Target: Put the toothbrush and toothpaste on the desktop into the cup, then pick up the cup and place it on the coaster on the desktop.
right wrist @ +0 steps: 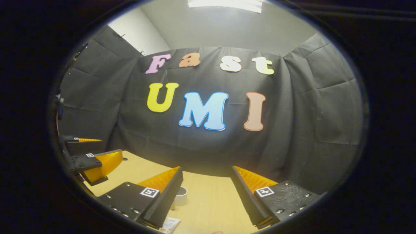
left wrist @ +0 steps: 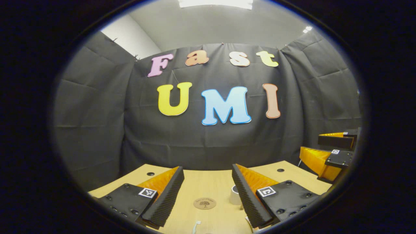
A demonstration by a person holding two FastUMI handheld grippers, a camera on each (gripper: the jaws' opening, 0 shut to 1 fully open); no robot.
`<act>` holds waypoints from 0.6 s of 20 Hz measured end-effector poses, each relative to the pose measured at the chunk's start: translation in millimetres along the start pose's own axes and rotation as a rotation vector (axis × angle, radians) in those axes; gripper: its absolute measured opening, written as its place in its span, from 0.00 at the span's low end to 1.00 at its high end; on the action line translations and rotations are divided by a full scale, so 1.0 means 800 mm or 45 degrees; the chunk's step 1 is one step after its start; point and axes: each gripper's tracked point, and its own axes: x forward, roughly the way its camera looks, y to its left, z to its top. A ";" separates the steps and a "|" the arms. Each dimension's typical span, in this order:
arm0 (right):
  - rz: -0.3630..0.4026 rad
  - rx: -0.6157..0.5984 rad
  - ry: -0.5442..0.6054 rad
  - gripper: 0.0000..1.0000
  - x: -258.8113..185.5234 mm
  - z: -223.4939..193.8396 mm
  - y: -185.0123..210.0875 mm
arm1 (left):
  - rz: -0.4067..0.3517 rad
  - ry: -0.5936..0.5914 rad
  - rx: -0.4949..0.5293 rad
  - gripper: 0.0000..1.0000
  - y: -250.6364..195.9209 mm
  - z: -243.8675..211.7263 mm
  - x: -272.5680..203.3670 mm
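In the left gripper view, the left gripper [left wrist: 208, 191] hovers with fingers apart over the table [left wrist: 208, 180], framing the coaster [left wrist: 204, 203], the cup [left wrist: 234, 195] and the toothbrush [left wrist: 196, 226].

In the right gripper view, the right gripper [right wrist: 207, 191] hovers with fingers apart, the toothpaste [right wrist: 169, 225] by its left finger, probably its target.

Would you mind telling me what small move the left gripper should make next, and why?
Probably lower the left gripper toward the toothbrush, whose white end shows at the bottom edge of its view. Its fingers stand open and hold nothing, the cup stands on the desktop beside the coaster, not on it, so loading likely comes first.
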 end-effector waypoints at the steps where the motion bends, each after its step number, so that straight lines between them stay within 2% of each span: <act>1: -0.003 0.003 0.001 0.94 0.000 0.002 -0.001 | -0.010 -0.003 -0.007 0.94 0.000 -0.001 0.001; 4: -0.016 -0.008 0.018 0.92 -0.001 0.000 -0.002 | -0.028 -0.004 -0.001 0.98 0.000 -0.001 0.011; 7: -0.020 -0.005 0.032 0.92 -0.003 0.002 -0.002 | -0.043 -0.038 0.018 0.94 -0.006 0.007 0.013; 12: 0.034 0.047 0.094 0.92 -0.001 -0.008 0.005 | -0.076 0.008 -0.014 0.98 -0.008 -0.011 0.020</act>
